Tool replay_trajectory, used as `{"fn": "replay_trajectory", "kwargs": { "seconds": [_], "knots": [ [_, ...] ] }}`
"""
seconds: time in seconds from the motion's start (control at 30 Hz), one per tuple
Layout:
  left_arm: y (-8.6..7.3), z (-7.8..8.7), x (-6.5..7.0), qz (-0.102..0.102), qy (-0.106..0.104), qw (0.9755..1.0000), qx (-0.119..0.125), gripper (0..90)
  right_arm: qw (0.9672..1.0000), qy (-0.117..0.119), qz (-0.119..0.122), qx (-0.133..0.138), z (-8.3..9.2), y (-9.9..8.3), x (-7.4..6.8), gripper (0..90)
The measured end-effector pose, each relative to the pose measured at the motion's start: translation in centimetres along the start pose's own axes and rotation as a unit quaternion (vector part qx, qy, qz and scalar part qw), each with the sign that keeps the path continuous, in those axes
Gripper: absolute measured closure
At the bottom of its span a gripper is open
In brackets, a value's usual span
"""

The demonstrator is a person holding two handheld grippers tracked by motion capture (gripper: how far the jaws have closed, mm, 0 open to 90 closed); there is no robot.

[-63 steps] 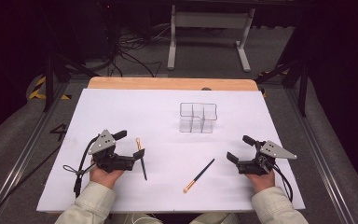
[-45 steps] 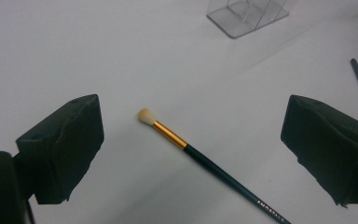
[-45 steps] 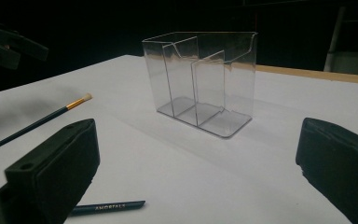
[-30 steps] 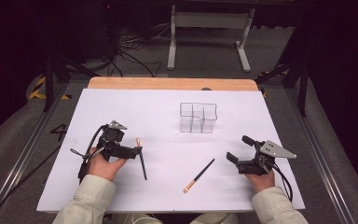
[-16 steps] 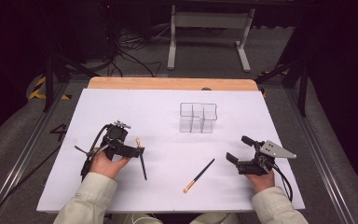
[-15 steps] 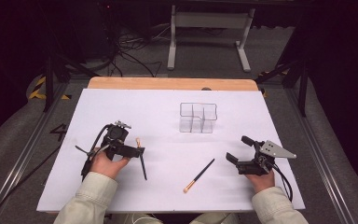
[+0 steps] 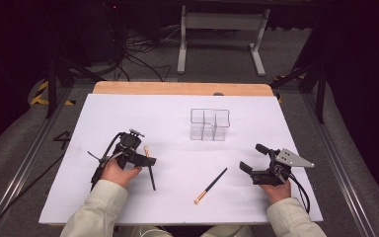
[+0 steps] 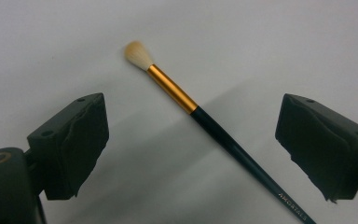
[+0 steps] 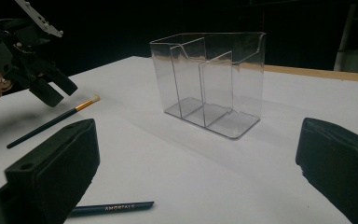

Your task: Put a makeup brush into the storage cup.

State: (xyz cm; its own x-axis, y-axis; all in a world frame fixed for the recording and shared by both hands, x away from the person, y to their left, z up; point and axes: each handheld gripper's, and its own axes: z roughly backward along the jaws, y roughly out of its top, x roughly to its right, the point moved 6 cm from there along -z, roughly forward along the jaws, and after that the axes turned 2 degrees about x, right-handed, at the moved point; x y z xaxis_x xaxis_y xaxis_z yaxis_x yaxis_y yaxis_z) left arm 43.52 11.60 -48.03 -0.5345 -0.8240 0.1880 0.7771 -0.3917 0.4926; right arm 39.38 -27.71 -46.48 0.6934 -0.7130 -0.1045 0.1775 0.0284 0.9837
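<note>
In the left gripper view the left hand-held gripper (image 8: pixel 191 149) hangs over the white surface (image 8: pixel 261 42) with its jaws spread wide and nothing gripped; between them, touching neither pad, lies the slim dark-handled brush with a gold ferrule and pale bristle tip (image 8: pixel 205 121), flat on the surface. Its handle end runs off the bottom edge of that view, and the small gold lettering near the cut-off end is too tiny and too slanted to read with certainty. From above, the left hand (image 7: pixel 118 170) and the gripper body cover the middle of this brush, so only the pale tip and the dark handle end stick out. The right hand-held gripper (image 7: pixel 251 158) rests near the right front of the surface, jaws also wide apart and empty. A second dark-handled brush with a pale tip (image 7: pixel 210 185) lies at a slant between the two hands; in the right gripper view only a piece of its handle shows behind the jaw, bearing gold writing that seems to read "AMORTALS". Farther back stands the clear plastic organiser box with inner dividers (image 9: pixel 214 79), upright and empty, well apart from both brushes.
</note>
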Motion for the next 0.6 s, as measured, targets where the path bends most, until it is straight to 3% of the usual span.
{"fn": "replay_trajectory", "kwargs": {
  "seconds": [0.2, 0.6],
  "knots": [
    [-0.11, -0.48, -0.05, 0.001, 0.009, 0.9999, -0.009, 14.0, 1.0, 0.001, -0.002, 0.0, 0.0, 0.0, -0.01, 0.1],
    [-0.31, -0.94, 0.26, -0.008, -0.007, 0.9997, -0.023, 16.6, 0.9999, 0.002, -0.01, -0.001, 0.01, -0.03, 0.1, 0.2]
  ]
}}
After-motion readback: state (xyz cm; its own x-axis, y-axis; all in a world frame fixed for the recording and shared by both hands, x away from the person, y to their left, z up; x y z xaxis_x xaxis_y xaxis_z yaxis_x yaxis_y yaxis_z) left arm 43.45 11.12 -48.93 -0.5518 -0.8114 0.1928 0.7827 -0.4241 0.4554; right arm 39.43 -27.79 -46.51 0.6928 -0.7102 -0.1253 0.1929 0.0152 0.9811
